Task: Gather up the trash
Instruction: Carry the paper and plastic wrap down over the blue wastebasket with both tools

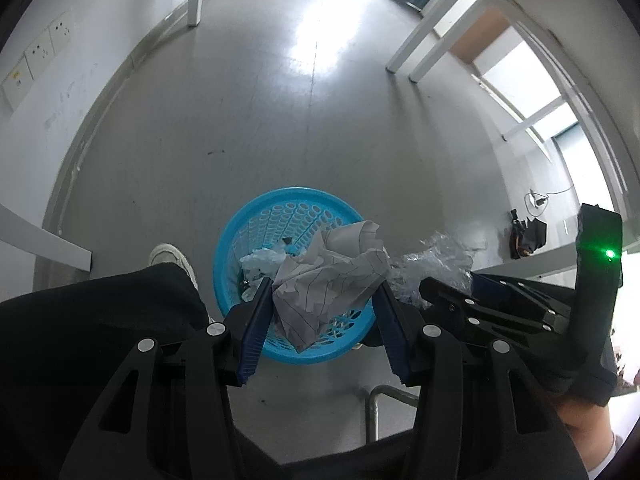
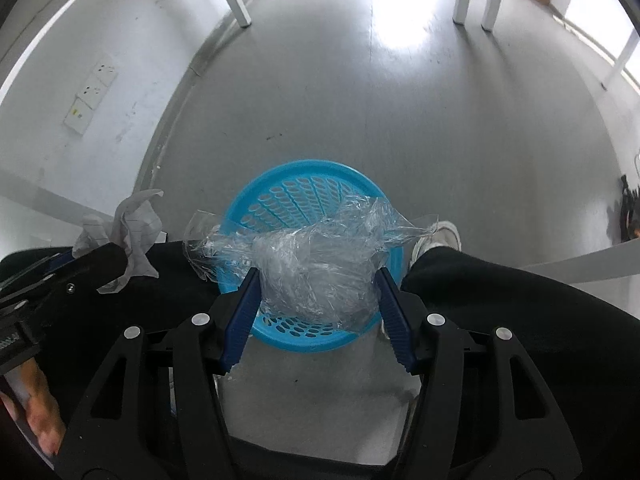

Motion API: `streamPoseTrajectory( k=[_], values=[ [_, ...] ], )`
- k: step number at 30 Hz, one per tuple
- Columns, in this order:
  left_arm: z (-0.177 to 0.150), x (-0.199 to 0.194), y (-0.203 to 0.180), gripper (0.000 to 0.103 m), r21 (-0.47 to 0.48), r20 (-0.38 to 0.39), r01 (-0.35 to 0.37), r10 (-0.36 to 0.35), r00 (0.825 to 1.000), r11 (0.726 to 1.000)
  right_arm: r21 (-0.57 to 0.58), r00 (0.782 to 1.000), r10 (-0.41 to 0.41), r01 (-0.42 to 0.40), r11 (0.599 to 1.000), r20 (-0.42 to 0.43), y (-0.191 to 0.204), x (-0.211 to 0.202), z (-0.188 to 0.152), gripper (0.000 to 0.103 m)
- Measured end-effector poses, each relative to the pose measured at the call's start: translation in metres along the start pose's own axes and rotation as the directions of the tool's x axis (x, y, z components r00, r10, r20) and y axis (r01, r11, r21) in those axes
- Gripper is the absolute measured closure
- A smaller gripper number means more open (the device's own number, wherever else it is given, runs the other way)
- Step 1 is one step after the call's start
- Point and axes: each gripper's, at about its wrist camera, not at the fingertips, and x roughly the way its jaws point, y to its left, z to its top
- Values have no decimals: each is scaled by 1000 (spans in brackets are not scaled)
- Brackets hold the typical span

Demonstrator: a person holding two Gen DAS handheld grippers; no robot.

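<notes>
— Where are you with the trash?

— Both loads are picked up and I'm holding them right over the blue basket, which stands on the floor between my feet. My left gripper has its fingers clamped on a crumpled sheet of lined paper. My right gripper has its fingers squeezed on a wad of clear plastic film.

— Anything in the basket already?

— Yes, in the left wrist view I can see some pale crumpled scraps lying at the bottom, so I'd judge part of the collecting is done.

— What's left?

— Letting go. Neither wad is inside yet; both hang above the rim. The film trails loose ends past the rim, so it might snag there. Whether more trash waits elsewhere I can't tell; the floor in view looks bare.
</notes>
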Motion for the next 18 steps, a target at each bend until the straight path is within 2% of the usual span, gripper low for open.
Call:
streamPoseTrajectory(
  k=[6,18],
  values=[
    [13,28,3,53,-8,-46,-26,26,999,1000,65,998,10,-6,998,-62,-14,30,14,48],
    [33,83,24,52,-117,-163,-57,38,986,991,169,983,30,1,986,-179,-35,89,27,47]
  ],
)
